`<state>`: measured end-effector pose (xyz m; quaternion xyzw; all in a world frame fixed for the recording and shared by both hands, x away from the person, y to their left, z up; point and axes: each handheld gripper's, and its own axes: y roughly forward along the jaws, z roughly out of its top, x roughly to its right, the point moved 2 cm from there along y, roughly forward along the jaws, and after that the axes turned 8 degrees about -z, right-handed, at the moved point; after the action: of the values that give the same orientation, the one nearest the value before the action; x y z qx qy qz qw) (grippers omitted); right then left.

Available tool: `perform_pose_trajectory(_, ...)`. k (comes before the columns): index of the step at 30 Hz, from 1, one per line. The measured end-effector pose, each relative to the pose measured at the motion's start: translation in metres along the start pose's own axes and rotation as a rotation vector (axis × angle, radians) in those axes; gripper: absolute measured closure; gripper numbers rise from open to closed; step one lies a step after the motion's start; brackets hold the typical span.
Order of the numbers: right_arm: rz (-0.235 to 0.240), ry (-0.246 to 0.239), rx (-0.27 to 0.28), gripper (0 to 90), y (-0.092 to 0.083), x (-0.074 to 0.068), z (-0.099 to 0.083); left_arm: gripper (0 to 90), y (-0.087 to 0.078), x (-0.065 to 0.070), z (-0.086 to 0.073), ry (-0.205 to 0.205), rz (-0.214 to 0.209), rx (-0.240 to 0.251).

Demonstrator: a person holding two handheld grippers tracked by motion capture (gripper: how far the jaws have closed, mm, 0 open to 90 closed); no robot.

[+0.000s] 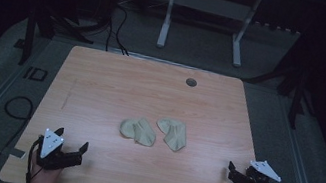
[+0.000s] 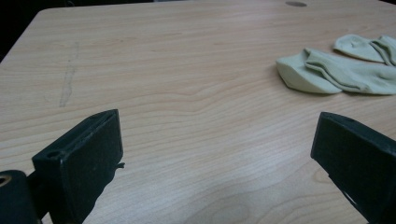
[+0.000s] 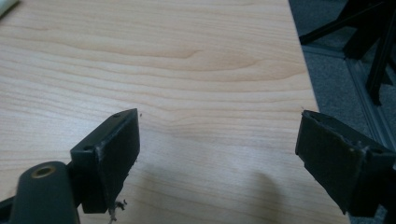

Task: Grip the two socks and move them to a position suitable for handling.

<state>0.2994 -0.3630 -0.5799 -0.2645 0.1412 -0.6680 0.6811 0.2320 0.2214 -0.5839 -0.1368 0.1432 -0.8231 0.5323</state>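
**Grippers wait wide as 2 socks lie mid-table**

Jaws spread and empty, the left gripper [image 1: 71, 145] rests low at the near left of the table [image 1: 100, 90], nothing but bare wood between its black pads. The right gripper [image 1: 235, 174] sits at the near right corner, its jaws just as wide and holding nothing, one of them out over the table's edge in the right gripper view. Each is carried in a hand entering from the near side, well apart from the other. Between them and farther in, 2 pale green socks lie flat just beside each other: the left sock [image 1: 138, 131] and the right sock [image 1: 173, 133], both untouched. From the left gripper view, the left sock [image 2: 327, 72] lies ahead and to the right. The wide stance and flanking posts suggest a ready pose, with each gripper placed to reach in for the sock nearer its side.
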Motion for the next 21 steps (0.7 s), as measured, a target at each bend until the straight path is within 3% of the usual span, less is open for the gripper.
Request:
perform_pose_trajectory(3,0.004,-0.007,-0.003,13.5,0.001,-0.001,0.000,2.1,0.000,0.000,0.000,0.008,0.006,-0.007)
perform_pose_trajectory(4,0.004,-0.007,-0.003,13.6,0.001,-0.001,0.000,2.1,0.002,0.002,-0.001,0.016,0.030,-0.017)
perform_pose_trajectory(8,0.054,-0.007,-0.006,13.5,0.001,-0.002,0.003,2.1,0.002,0.003,0.000,0.011,0.022,-0.004)
perform_pose_trajectory(15,0.077,-0.015,-0.010,13.5,-0.005,-0.005,0.011,2.1,0.002,0.006,0.001,-0.007,0.005,0.001)
perform_pose_trajectory(21,0.150,-0.032,-0.052,13.6,-0.006,-0.020,0.024,2.1,0.001,0.012,0.004,-0.012,-0.001,0.011)
